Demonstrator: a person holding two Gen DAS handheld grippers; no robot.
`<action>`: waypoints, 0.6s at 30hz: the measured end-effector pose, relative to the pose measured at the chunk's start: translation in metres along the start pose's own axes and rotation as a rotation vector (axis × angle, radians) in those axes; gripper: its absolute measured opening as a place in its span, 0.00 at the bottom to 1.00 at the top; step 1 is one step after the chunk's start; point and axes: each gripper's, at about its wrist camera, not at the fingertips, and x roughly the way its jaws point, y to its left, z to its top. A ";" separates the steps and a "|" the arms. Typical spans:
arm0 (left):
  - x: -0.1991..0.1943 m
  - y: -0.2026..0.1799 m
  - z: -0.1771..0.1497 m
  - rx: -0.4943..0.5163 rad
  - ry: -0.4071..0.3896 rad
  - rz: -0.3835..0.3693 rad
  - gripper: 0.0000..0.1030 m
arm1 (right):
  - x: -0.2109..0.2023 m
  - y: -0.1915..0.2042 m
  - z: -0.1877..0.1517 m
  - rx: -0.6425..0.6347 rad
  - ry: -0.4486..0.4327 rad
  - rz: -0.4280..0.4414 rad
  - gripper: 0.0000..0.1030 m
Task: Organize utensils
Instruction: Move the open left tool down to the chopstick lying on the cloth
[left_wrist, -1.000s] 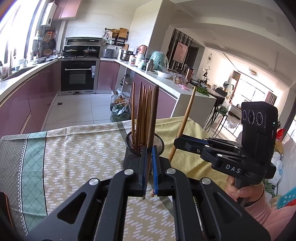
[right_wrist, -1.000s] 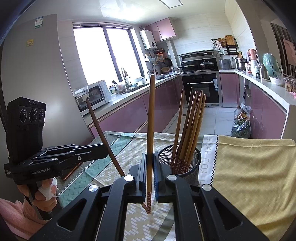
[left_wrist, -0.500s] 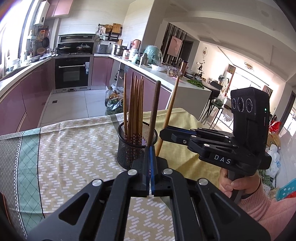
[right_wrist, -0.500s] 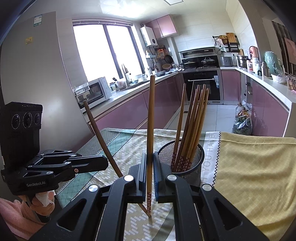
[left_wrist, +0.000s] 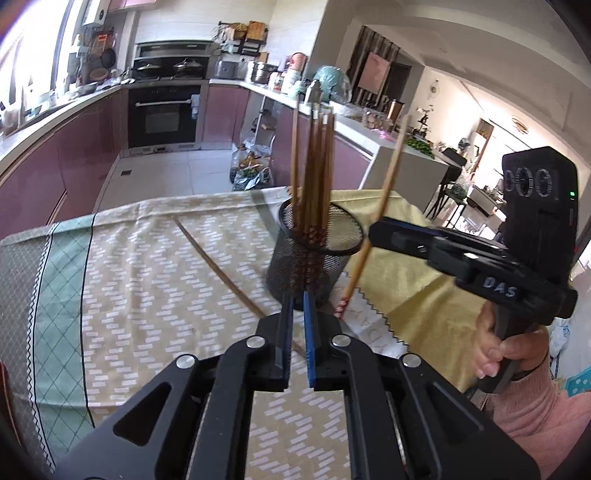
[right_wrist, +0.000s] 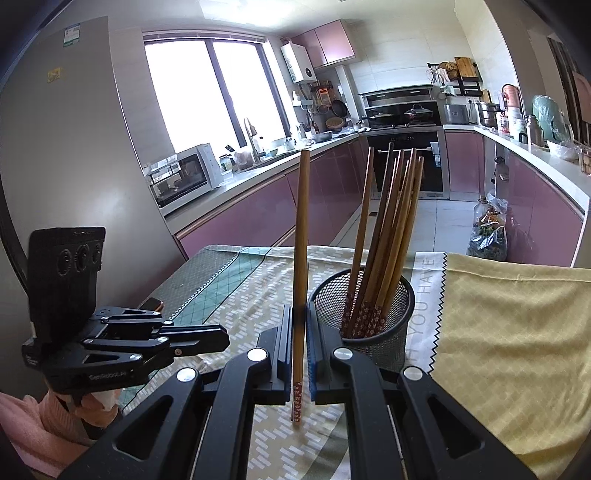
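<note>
A black mesh cup (left_wrist: 314, 254) holds several brown chopsticks (left_wrist: 314, 177) upright; it also shows in the right wrist view (right_wrist: 373, 314). One chopstick (left_wrist: 218, 269) lies flat on the cloth, running from near the cup's left toward my left gripper (left_wrist: 298, 299), which is slightly open and empty just above it. My right gripper (right_wrist: 299, 314) is shut on a single upright chopstick (right_wrist: 301, 258), left of the cup. In the left wrist view that chopstick (left_wrist: 380, 206) leans beside the cup's right rim.
The table carries a patterned cloth (left_wrist: 147, 258) with a green band at left and a yellow cloth (right_wrist: 517, 332) on the right. A small dark object (right_wrist: 151, 304) lies near the far left table edge. Kitchen counters and an oven stand beyond.
My left gripper has let go of its chopstick, which now lies flat on the cloth, and the jaws have parted a little. The right gripper still holds its chopstick upright.
</note>
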 end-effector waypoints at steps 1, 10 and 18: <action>0.006 0.007 -0.001 -0.018 0.017 0.016 0.07 | 0.000 -0.003 -0.001 0.006 0.003 -0.003 0.06; 0.082 0.026 -0.005 -0.039 0.155 0.169 0.27 | -0.006 -0.011 -0.008 0.031 0.000 -0.009 0.06; 0.117 0.019 -0.006 -0.013 0.202 0.222 0.38 | -0.009 -0.014 -0.009 0.043 -0.006 -0.005 0.06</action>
